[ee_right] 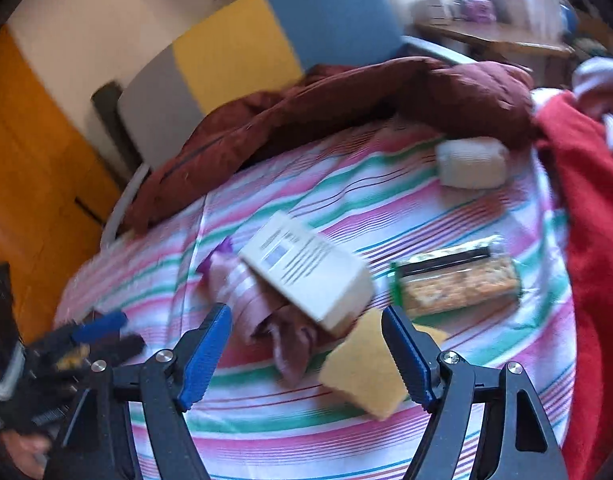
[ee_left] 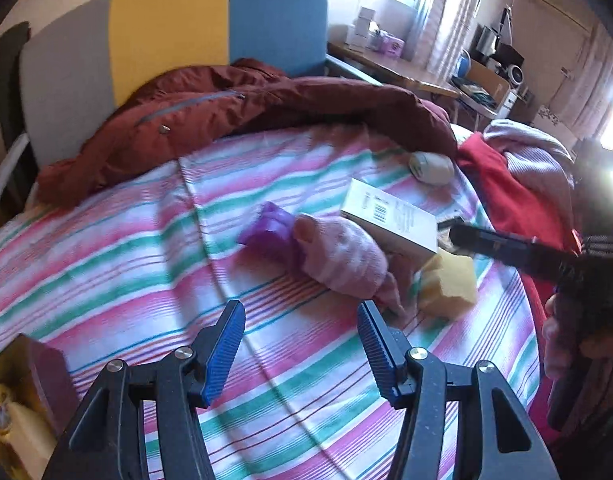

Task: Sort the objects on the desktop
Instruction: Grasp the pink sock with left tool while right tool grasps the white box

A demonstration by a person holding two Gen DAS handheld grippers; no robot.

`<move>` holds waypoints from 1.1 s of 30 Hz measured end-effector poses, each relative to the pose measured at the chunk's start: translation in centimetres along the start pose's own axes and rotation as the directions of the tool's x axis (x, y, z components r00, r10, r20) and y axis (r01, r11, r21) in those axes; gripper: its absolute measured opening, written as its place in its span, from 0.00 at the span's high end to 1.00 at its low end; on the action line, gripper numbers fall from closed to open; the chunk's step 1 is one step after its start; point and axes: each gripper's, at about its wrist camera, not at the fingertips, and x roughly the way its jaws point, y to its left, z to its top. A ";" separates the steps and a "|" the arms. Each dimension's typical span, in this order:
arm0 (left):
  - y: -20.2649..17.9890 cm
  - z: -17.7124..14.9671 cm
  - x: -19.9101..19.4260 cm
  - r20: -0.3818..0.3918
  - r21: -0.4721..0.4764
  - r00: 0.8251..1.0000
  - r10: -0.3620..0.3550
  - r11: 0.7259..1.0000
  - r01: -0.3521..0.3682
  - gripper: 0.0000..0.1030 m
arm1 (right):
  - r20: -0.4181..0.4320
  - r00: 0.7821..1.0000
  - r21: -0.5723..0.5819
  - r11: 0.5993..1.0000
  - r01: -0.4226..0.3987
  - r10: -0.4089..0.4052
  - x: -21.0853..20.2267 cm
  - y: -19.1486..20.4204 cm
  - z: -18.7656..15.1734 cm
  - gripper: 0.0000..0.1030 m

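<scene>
surface: striped sheet (ee_left: 106,248) on a bed, with a dark red jacket (ee_left: 210,120) heaped toward 12 o'clock
cluster: white box (ee_right: 306,272) lies tilted across pink striped socks (ee_right: 262,312); a purple item (ee_left: 266,228) touches the socks at their 9 o'clock in the left wrist view
sponge: yellow sponge (ee_right: 366,368) lies just beside the box's low corner, at 5 o'clock from it
other items: snack packet (ee_right: 458,280) at 3 o'clock of the box; pale roll (ee_right: 472,162) near the jacket at 1 o'clock
left gripper (ee_left: 302,348): jaws apart and empty, over bare sheet, the socks ahead at 1 o'clock
right gripper (ee_right: 306,348): jaws wide, nothing clamped; the sponge's corner sits against the right pad, the sock ends and box corner show in the gap
step, as I judge it: reaching in to choose an item; nothing lifted yet
next move calls for: lowering the right jaws around the sponge alone, clear of the box edge and sock fabric, then closing
</scene>
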 end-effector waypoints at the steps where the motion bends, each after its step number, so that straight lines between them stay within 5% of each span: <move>1: -0.2 0.1 0.4 -0.007 -0.005 1.000 -0.013 1.000 0.013 0.43 | 0.010 1.000 0.017 1.000 0.014 -0.014 -0.2 -0.4 0.1 0.24; 8: -1.0 1.1 3.1 -0.044 -0.076 0.994 -0.100 0.992 0.096 0.42 | 0.019 0.999 0.125 0.991 0.040 -0.043 -0.7 -2.5 0.6 0.24; 17: -1.0 3.0 6.2 -0.047 -0.172 0.986 -0.161 0.974 0.150 0.37 | 0.010 1.000 0.123 0.992 0.020 -0.022 -0.5 -2.6 0.8 0.24; 23: -1.3 3.4 7.9 -0.063 -0.192 0.990 -0.126 0.975 0.112 0.38 | 0.017 1.000 0.139 0.990 0.005 -0.007 -0.9 -2.9 0.7 0.24; 33: -1.1 2.8 8.8 -0.067 -0.164 0.995 -0.077 0.984 0.066 0.59 | 0.009 1.000 0.146 0.989 0.004 -0.005 -0.6 -3.2 0.8 0.23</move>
